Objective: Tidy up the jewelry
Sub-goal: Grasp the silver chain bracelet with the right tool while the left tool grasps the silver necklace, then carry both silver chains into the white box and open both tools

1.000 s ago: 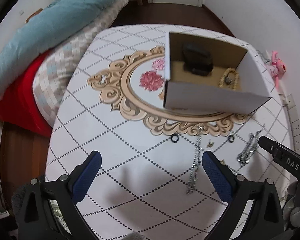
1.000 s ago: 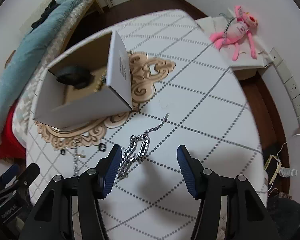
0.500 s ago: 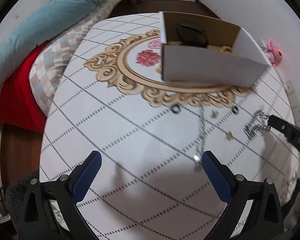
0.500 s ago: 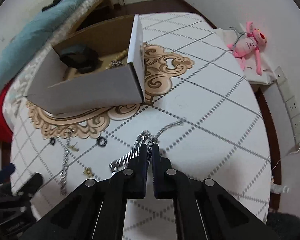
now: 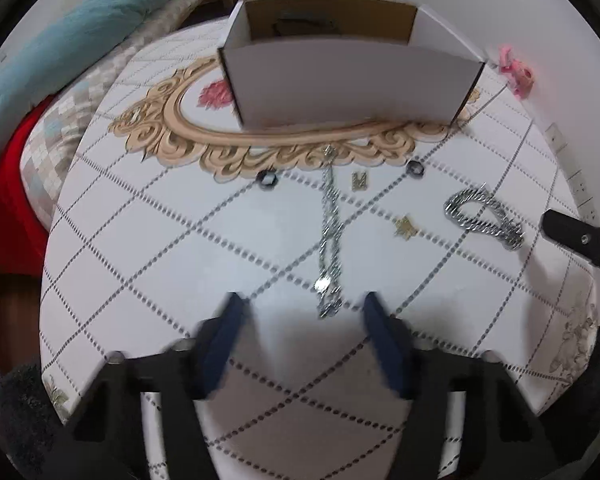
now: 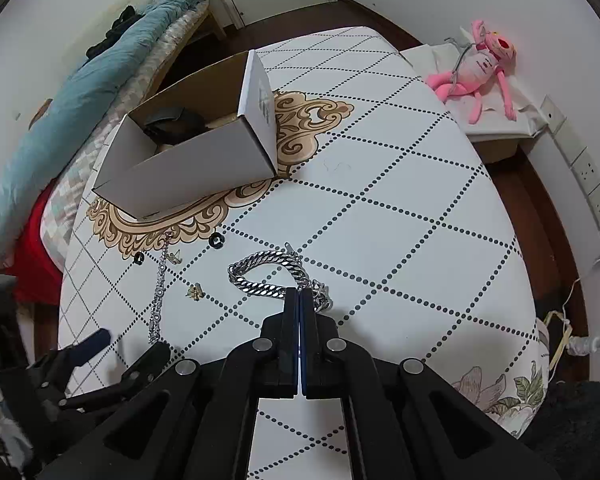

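Nearby, a white box (image 6: 188, 168) sits behind rings, charms and a thin chain (image 5: 330, 236). Right gripper (image 6: 300, 296) is pinched tight on the chunky silver bracelet (image 6: 260, 276); left gripper (image 5: 304, 320) gapes, empty. Box label unreadable.

Matte black two-finger grippers, left (image 5: 302, 312) and right (image 6: 300, 296), with angular black frames with cut-out openings. Dark blue pads (image 5: 384, 344) line the fingers. Round silver screws (image 6: 263, 345) sit at the pivots.

Bare tabletop (image 6: 400, 240) lies open right of the chunky chain (image 6: 268, 276); the white box (image 6: 192, 168) blocks the far-left side.
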